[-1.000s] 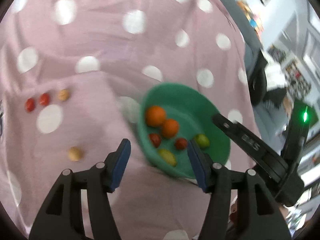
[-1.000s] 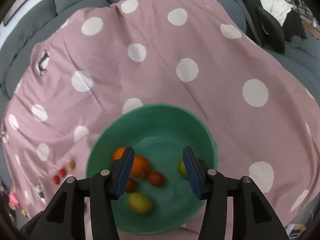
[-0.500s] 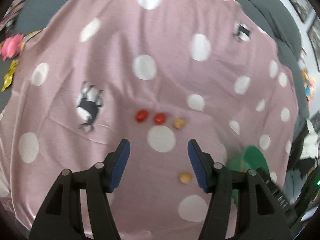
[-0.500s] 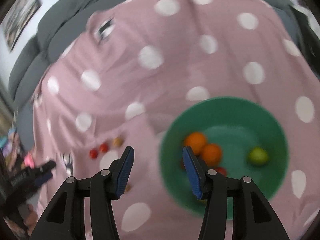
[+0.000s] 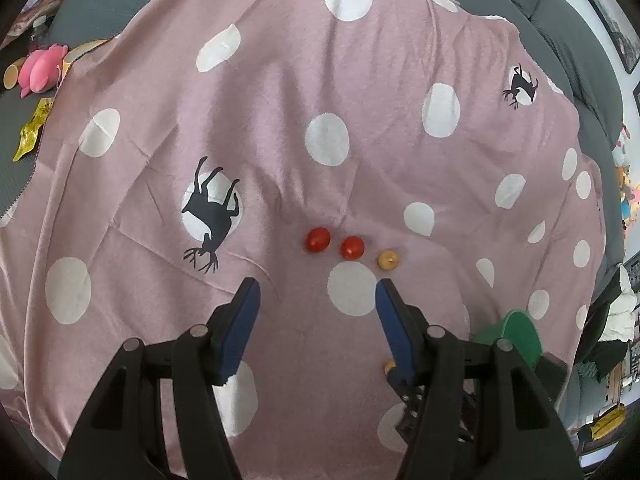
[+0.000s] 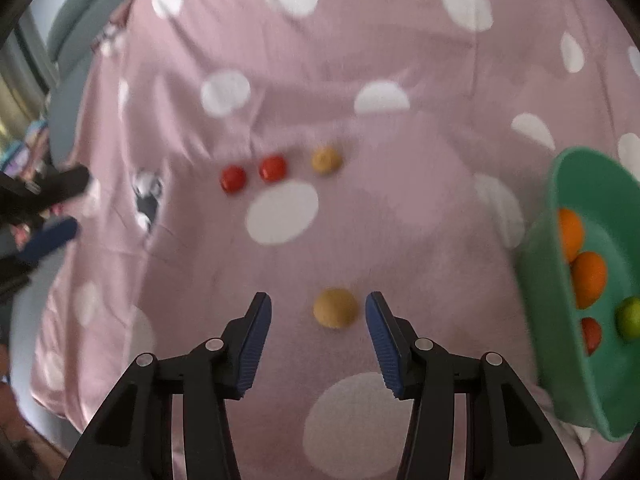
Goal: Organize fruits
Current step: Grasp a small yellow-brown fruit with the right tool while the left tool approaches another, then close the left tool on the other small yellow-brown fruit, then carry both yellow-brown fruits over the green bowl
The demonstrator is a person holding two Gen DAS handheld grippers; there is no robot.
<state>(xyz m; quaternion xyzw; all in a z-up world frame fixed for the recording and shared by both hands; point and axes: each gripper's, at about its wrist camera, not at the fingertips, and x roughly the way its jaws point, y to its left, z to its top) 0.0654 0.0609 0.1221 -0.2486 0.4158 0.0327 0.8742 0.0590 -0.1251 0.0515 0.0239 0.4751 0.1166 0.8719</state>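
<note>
Two red tomatoes [image 5: 318, 239] [image 5: 352, 247] and a small tan fruit [image 5: 388, 259] lie in a row on the pink dotted cloth, just ahead of my open, empty left gripper [image 5: 316, 292]. In the right wrist view the same row shows farther off: the tomatoes [image 6: 233, 178] [image 6: 273, 168] and the tan fruit [image 6: 326, 160]. My right gripper [image 6: 318, 308] is open, with a second tan fruit [image 6: 335, 307] between its fingertips, untouched. The green bowl [image 6: 560, 240] at the right holds two oranges [image 6: 588, 282], a lime [image 6: 629, 322] and a tomato.
The bowl's rim [image 5: 520, 330] shows at the lower right of the left wrist view. A pink plush toy [image 5: 40, 68] and a yellow wrapper [image 5: 34, 128] lie on the grey sofa beyond the cloth's left edge. The left gripper's fingers [image 6: 52, 236] appear at the right view's left edge.
Both grippers swung away from the bowl to the loose fruit. The left now faces the row of three; the right has come down around the lone tan fruit. Both stayed open.
</note>
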